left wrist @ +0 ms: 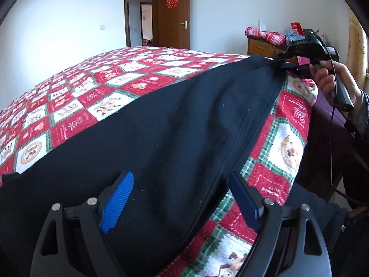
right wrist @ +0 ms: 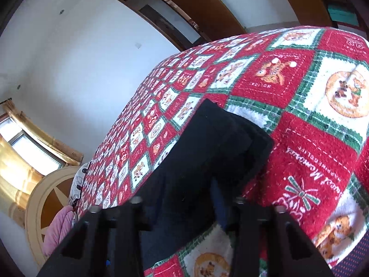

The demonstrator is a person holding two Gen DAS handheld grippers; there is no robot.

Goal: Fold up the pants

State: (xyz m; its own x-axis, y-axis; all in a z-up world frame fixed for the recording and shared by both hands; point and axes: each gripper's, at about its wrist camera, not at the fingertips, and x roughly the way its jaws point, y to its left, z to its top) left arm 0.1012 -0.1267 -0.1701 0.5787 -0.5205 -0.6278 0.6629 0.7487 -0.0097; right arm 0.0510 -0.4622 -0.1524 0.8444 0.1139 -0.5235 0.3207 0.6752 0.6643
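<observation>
We've got the dark navy fabric pants [left wrist: 161, 124] laid long across the bed's red-white-green patchwork fleece blanket [left wrist: 76, 85], near the bed's edge on our side. One narrow end is by the right gripper [left wrist: 286, 65], the wider end under the left gripper [left wrist: 182, 196].

Left gripper: blue-padded fingers [left wrist: 118, 198] spread wide, hovering over the cloth w/ nothing between the pads; one finger sits above the pants, the other about over the seamed edge [left wrist: 249, 133] & blanket. Right gripper, seen from the left wrist cam, meets the far end of the pants, a hand [left wrist: 327, 78] round its handle. From its own cam the fingers are narrowed w/ dark cloth between them; looks like a pinch on the pants, tho the pads are mostly hidden so we can't be sure how firm.

Our read: we're setting up a lengthwise or end-to-end fold. To do it well:
- bring the left fingers down on the seamed edge, catching both layers
- keep the right end taut so the wrinkles mid-leg flatten
- lift both ends together, level, then lay edge to edge.

Risk: grabbing blanket fleece along w/ the pants.
</observation>
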